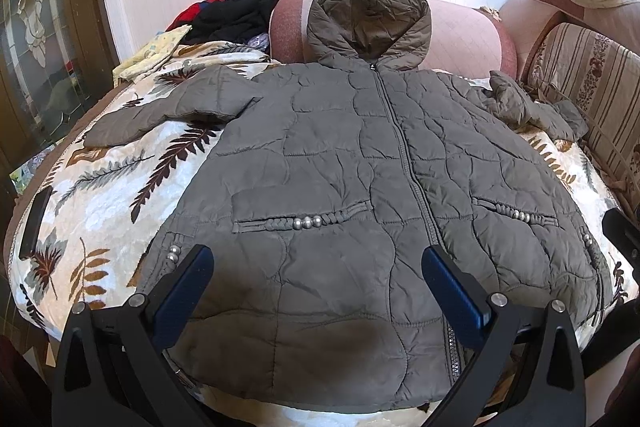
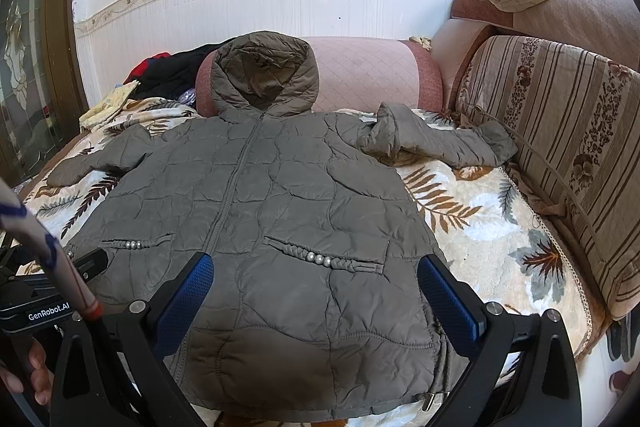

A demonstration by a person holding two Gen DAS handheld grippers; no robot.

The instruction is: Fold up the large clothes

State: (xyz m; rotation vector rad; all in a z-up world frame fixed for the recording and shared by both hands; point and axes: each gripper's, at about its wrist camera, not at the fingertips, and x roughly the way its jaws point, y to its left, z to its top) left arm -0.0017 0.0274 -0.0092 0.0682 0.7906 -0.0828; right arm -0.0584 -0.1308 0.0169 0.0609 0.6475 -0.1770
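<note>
Leaf-print bedspread (image 1: 104, 187) bears a grey jacket (image 1: 352, 163), its hem beneath both wide-apart grippers, left (image 1: 318, 267) and right (image 2: 314, 277).

A grey quilted hooded jacket (image 1: 340, 167) lies flat, zipped, front up, sleeves spread sideways.

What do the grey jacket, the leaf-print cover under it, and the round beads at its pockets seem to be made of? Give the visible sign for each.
Grey jacket: probably padded synthetic fabric, going by the faint sheen and puffy stitched panels.
Leaf-print cover: seemingly plush, velvety cloth, with a soft embossed pile.
Beads: smooth and silvery, glinting like metal or coated plastic; which one is unclear.
</note>
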